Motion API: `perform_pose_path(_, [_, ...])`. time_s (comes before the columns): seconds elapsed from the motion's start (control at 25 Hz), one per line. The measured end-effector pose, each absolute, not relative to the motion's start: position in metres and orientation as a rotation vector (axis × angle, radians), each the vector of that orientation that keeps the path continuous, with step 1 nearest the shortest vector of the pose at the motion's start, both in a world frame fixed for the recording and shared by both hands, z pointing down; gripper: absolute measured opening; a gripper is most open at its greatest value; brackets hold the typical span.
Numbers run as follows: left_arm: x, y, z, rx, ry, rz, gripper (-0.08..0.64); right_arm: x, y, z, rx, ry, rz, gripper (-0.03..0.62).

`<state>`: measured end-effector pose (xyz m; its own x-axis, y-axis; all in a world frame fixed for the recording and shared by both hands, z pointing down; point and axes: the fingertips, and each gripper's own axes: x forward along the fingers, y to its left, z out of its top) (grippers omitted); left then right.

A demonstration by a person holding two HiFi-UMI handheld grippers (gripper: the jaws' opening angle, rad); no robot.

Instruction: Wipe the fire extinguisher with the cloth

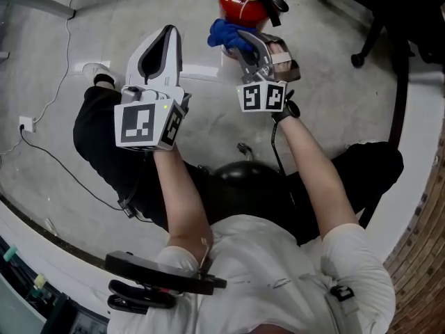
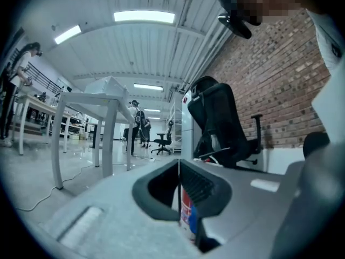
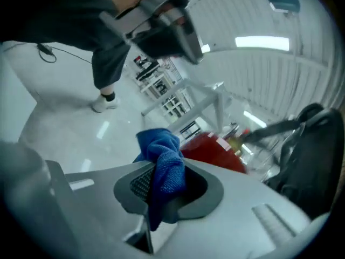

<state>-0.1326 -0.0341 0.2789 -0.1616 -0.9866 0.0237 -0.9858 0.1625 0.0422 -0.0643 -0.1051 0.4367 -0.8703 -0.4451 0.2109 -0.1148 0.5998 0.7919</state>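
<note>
The right gripper [image 3: 161, 183] has its jaws clamped on a bunched blue cloth [image 3: 163, 169], which bulges out above the tips and hangs a little below them. Just behind the cloth lies the red fire extinguisher [image 3: 211, 149]; whether the two touch cannot be made out. The left gripper [image 2: 179, 169] has its jaws pressed together along a thin line with nothing between them. A sliver of red and blue shows in the gap under the tips, too narrow to identify.

From the head view, both bare forearms reach forward from the seated person's body. The right hand [image 1: 281, 53] wraps around its gripper [image 1: 240, 40], angled toward the cloth [image 1: 224, 33]. The left gripper [image 1: 167, 35] is held level beside it, well apart from the cloth, its hand hidden under the marker cube.

The fire extinguisher [image 1: 236, 5] stands on the floor [image 1: 83, 40] at the top edge of the head view, which cuts off its upper part, and a black handle crosses its body. In the left gripper view an office chair [image 2: 221, 123] and a white table [image 2: 86, 99] stand farther off, with blurred figures beyond.
</note>
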Motion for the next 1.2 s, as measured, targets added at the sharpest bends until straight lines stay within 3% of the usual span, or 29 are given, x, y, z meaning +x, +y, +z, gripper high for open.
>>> perform_pose_path(0.4, [-0.149,-0.058,0.322,1.875,-2.345,0.036,0.006,-0.07,-0.1,0.716,0.078,-2.123,-0.797,0.069])
perform_pose_path(0.6, [-0.154,-0.051,0.316,1.803,-2.421,0.014,0.006,-0.048,-0.109,0.767,-0.009,-1.979,-0.693,0.067])
perform_pose_path(0.76, [-0.147,-0.037,0.299,1.711,-2.528,-0.1,0.006,-0.051,-0.101,0.71,-0.043,-2.21,-0.568,0.069])
perform_pose_path(0.96, [-0.114,-0.021,0.266,1.68,-2.615,-0.23,0.006,-0.041,-0.088,0.555,-0.045,-2.561,-0.78,0.069])
perform_pose_path(1.2, [-0.08,-0.028,0.259,1.748,-2.602,-0.164,0.005,-0.013,-0.148,0.366,0.526,-2.92,-0.789,0.072])
